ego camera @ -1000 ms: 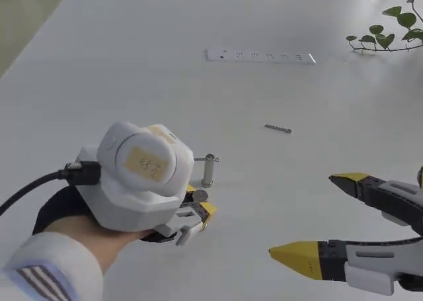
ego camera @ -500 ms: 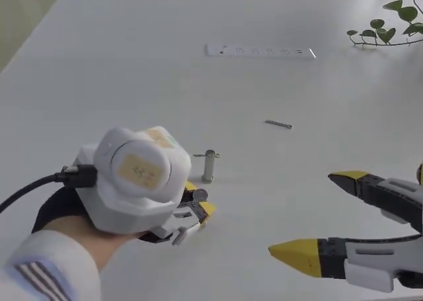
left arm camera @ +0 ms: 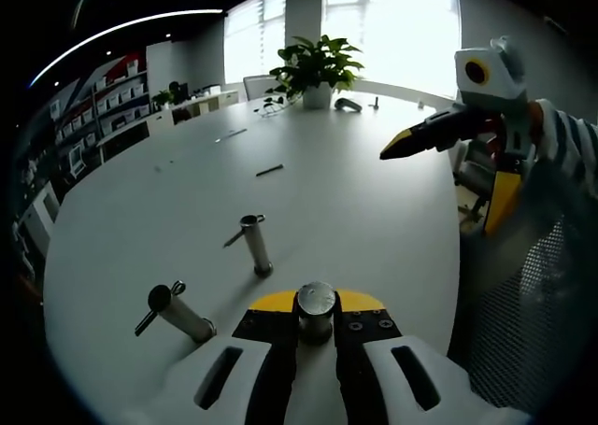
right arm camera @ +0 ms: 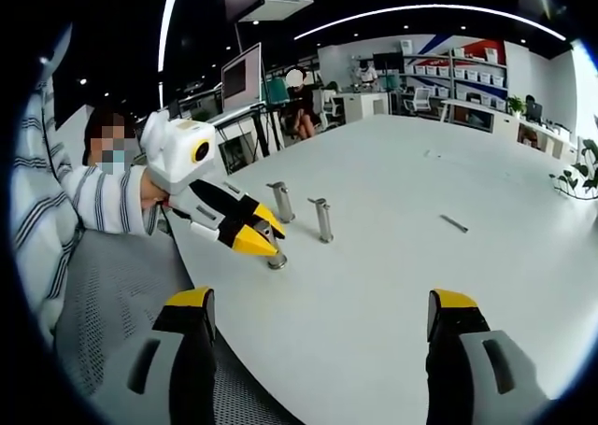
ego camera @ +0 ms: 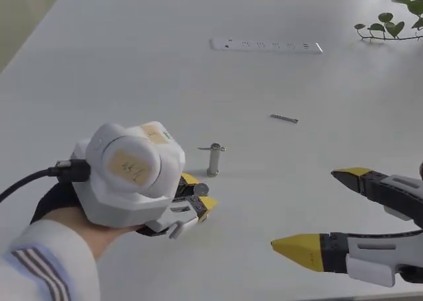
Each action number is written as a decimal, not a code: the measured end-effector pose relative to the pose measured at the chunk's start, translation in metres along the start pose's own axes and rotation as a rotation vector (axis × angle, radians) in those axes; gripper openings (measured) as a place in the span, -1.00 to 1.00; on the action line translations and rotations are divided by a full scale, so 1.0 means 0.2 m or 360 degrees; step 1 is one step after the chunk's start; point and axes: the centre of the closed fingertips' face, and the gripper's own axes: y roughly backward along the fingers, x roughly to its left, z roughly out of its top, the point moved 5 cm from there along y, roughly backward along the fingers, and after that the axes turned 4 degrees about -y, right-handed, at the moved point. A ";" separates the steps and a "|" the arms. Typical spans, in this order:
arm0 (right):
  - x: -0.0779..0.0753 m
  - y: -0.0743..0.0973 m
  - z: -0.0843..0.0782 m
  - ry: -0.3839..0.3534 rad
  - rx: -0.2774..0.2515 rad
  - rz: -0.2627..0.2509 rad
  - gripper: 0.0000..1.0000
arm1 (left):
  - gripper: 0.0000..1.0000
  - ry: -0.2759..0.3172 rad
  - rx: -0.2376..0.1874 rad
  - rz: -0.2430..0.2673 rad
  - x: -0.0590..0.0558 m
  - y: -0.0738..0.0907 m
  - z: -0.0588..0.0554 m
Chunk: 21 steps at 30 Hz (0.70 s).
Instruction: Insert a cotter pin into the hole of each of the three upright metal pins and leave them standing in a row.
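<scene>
The left gripper (left arm camera: 316, 315) grips a metal pin (left arm camera: 316, 299); two cottered pins (left arm camera: 254, 246) stand beside.

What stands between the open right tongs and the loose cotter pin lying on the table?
Nothing visible does. Bare table separates the right tongs from the cotter pin; the left tongs, gripping a metal pin, sit off to one side.
</scene>
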 end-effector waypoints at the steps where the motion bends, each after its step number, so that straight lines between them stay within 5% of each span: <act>1: 0.00 0.00 0.00 -0.0003 0.0003 0.0002 0.86 | -0.79 -0.0021 -0.0006 -0.0017 0.00 0.00 0.00; 7: 0.00 0.00 0.00 -0.0006 0.0004 -0.0006 0.86 | -0.79 -0.0141 -0.0050 -0.0081 0.00 0.03 0.01; 10: 0.00 0.00 0.00 -0.0006 0.0002 -0.0005 0.86 | -0.71 -0.0079 -0.0133 -0.0151 0.00 0.07 0.02; 13: 0.00 0.01 0.00 -0.0002 0.0007 -0.0008 0.86 | -0.51 -0.0078 -0.0189 -0.0195 0.00 0.12 0.03; 15: -0.01 0.01 -0.01 0.0000 0.0017 -0.0013 0.86 | -0.34 -0.0088 -0.0294 -0.0220 0.00 0.19 0.05; 21: -0.02 0.02 -0.01 0.0001 0.0029 -0.0024 0.86 | 0.38 -0.0024 -0.0307 -0.0277 0.01 0.32 0.04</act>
